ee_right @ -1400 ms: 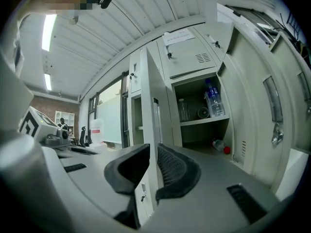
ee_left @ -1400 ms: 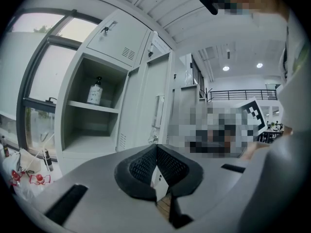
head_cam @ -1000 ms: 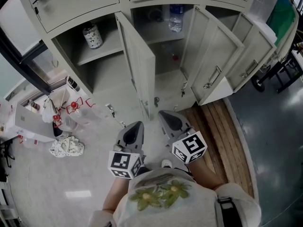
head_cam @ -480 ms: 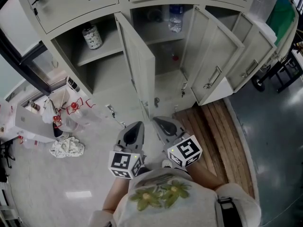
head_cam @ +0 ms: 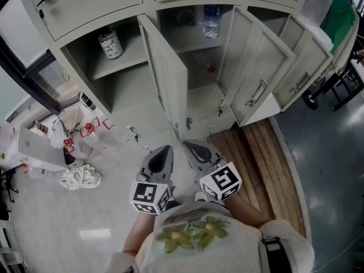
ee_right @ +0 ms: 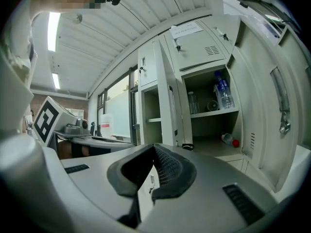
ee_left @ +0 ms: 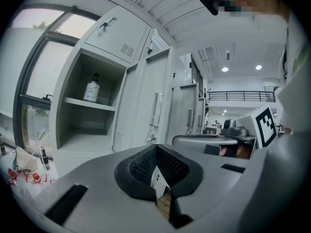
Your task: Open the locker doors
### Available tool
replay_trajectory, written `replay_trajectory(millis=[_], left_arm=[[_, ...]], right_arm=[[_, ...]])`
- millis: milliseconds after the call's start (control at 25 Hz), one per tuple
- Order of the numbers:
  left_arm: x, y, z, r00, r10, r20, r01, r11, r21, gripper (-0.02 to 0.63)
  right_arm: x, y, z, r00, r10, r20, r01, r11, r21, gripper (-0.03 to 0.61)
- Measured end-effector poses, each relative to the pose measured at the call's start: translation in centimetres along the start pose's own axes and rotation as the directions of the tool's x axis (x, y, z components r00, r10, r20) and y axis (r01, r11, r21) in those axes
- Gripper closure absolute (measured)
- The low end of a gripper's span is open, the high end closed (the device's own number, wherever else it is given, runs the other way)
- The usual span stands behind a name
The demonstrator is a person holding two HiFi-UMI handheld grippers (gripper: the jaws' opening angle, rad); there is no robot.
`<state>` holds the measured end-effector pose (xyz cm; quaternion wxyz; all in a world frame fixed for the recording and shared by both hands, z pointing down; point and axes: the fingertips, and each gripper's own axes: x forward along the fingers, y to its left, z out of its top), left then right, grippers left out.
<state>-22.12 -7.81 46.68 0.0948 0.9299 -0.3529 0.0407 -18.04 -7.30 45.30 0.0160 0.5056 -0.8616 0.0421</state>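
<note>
1. Far left on the floor lies loose clutter, among it a patterned cloth; it has no part in the job.
2. The left compartment of the lower row stands open, with a pump bottle on its shelf.
3. The first door hangs between that compartment and the next. It is swung right out toward the person and is seen almost edge-on.
4. The middle compartment is open too. A water bottle stands on its shelf and a small red-capped thing lies below.
5. To the right, the second door and the third door are both swung wide, their handles facing out over a wooden platform.
6. The upper doors along the top row are all flat shut.
7. My reading is that the lower row is done as far as can be seen. The upper row is what remains, if the task takes it in.
8. The left tongs are clenched with nothing between them. They are held low in front of the person and well apart from any door.
9. The right tongs are also clenched and empty. They sit just beside the left pair and near the bottom corner of the first door, but not touching it as far as I can tell.
10. Reaching an upper latch would call for lifting one pair well up from here.
</note>
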Motion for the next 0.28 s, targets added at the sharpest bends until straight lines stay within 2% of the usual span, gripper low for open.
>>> replay_trajectory(millis=[280], left_arm=[[0.22, 0.19, -0.24, 1.000, 0.001, -0.008, -0.001, 1.000, 0.001, 0.586]], right_arm=[[0.34, -0.20, -0.06, 1.000, 0.003, 0.002, -0.003, 1.000, -0.001, 0.549]])
